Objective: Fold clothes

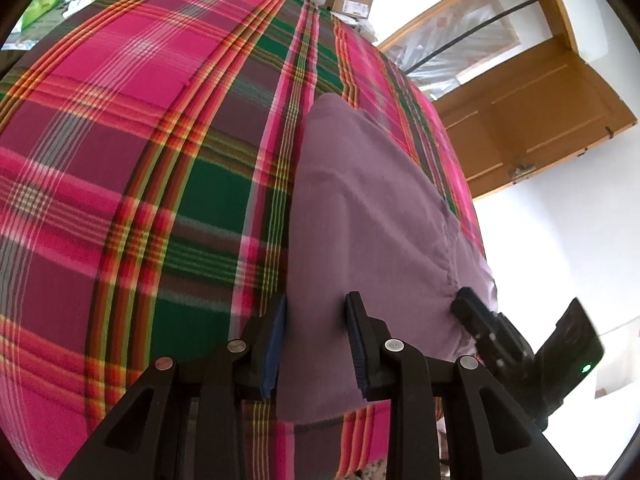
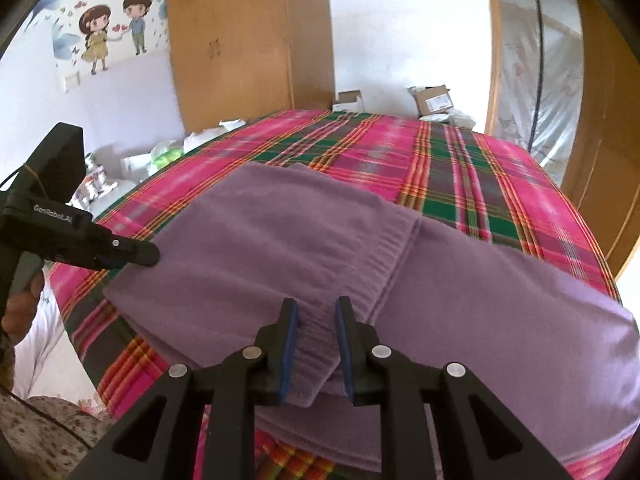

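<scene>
With the purple garment (image 2: 280,240) partly folded on the plaid bed (image 2: 460,160), the left gripper (image 1: 316,312) and right gripper (image 2: 316,320) straddle its near edge, jaws apart, poised to pinch it.

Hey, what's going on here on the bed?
A person is folding a purple garment on a bed covered with a plaid blanket, with a gripper in each hand. The right gripper has its fingers apart around a ribbed fold of the cloth. The left gripper, fingers also apart, is at the garment's other edge. The garment already lies in layers, but neither gripper has closed on it yet.
</scene>
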The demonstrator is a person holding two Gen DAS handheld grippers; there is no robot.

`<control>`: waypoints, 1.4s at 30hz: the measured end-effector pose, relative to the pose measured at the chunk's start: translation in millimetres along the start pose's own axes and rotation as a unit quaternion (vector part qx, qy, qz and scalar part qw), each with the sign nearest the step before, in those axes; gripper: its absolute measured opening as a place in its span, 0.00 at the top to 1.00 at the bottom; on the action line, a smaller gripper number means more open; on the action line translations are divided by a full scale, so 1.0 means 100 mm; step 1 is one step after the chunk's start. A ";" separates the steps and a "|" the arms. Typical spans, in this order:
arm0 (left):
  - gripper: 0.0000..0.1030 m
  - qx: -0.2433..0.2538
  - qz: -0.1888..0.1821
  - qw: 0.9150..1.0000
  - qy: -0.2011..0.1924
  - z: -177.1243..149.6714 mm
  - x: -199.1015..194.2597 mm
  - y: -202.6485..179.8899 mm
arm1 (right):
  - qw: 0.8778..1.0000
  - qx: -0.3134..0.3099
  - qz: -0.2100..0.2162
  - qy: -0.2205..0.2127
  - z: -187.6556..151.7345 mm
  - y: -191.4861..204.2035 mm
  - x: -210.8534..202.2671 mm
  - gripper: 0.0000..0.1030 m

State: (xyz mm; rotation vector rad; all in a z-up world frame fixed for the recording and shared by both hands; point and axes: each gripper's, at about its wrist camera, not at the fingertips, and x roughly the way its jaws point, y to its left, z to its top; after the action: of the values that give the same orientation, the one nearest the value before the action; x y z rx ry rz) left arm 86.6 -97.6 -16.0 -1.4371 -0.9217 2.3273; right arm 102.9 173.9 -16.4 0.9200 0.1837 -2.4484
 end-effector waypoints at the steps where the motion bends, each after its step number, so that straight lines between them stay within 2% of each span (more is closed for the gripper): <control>1: 0.70 0.000 0.000 1.000 0.000 -0.01 0.00 0.00 | 1.000 0.002 -0.003 -0.004 -0.02 0.00 -0.02 0.81; 3: 0.70 0.004 0.001 1.000 0.001 -0.04 -0.02 0.00 | 1.000 -0.002 -0.016 -0.001 -0.02 0.05 -0.07 0.81; 5: 0.70 0.009 0.001 1.000 0.004 -0.08 -0.04 0.00 | 1.000 -0.008 -0.014 -0.012 0.01 0.09 -0.15 0.81; 8: 0.70 0.014 0.001 1.000 0.005 -0.16 -0.07 0.00 | 1.000 -0.024 -0.002 -0.005 -0.02 0.17 -0.14 0.80; 13: 0.70 0.015 -0.004 1.000 0.005 -0.28 -0.12 0.02 | 0.999 -0.038 -0.015 -0.003 -0.13 0.21 -0.16 0.80; 20: 0.70 0.024 -0.005 1.000 0.011 -0.43 -0.21 0.05 | 0.998 -0.059 0.015 -0.001 0.03 0.44 -0.15 0.77; 25: 0.70 0.031 -0.002 0.999 0.015 -0.49 -0.25 0.06 | 0.996 -0.078 0.026 0.035 -0.08 0.58 -0.01 0.77; 33: 0.70 0.043 -0.005 0.999 0.030 -0.51 -0.28 0.02 | 0.996 -0.070 0.044 0.032 0.03 0.58 0.00 0.77; 36: 0.70 0.046 -0.006 0.998 0.035 -0.50 -0.28 0.00 | 0.994 -0.070 0.052 0.060 0.03 0.58 0.12 0.77; 39: 0.70 0.039 -0.016 0.999 0.032 -0.49 -0.30 0.06 | 0.992 -0.081 0.077 0.057 0.09 0.60 0.05 0.77; 42: 0.70 0.038 -0.019 0.999 0.030 -0.46 -0.33 0.08 | 0.992 -0.047 0.112 0.043 0.30 0.59 0.10 0.77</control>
State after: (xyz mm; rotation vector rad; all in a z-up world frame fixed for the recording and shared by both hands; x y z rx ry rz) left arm 143.9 -103.5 -11.8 -1.4382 -0.8272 2.2529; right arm 109.3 109.6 2.7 0.9508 0.2130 -2.1780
